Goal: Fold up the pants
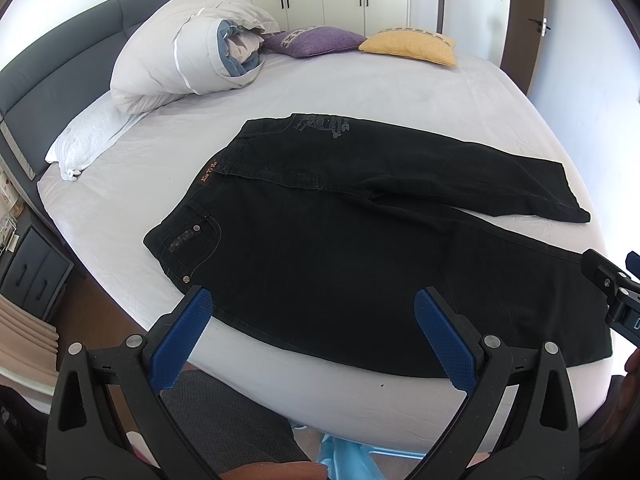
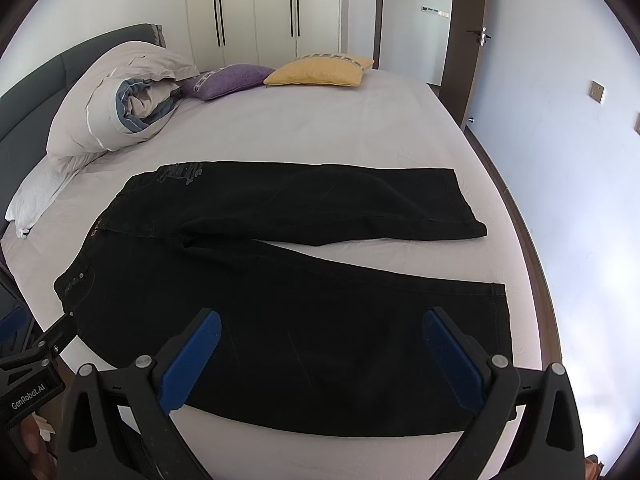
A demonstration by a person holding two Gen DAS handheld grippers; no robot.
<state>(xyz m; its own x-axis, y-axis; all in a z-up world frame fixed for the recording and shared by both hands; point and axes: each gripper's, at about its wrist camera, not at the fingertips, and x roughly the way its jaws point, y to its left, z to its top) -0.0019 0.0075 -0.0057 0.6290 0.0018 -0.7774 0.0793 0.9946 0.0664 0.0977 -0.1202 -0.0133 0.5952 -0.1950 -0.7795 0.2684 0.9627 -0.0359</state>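
The bed fills nearly the whole frame, its pale sheet bare toward the upper right. Across the middle lie the black pants, flat, waistband at left, legs splayed apart toward the right. A rolled duvet and two cushions sit in the upper left, well clear. At the bottom of each view, the left gripper and right gripper hang wide open over the near leg, holding nothing. To fold well, I'd pinch the near edge at waist and hem together, then carry it squarely onto the far leg, seams matched.
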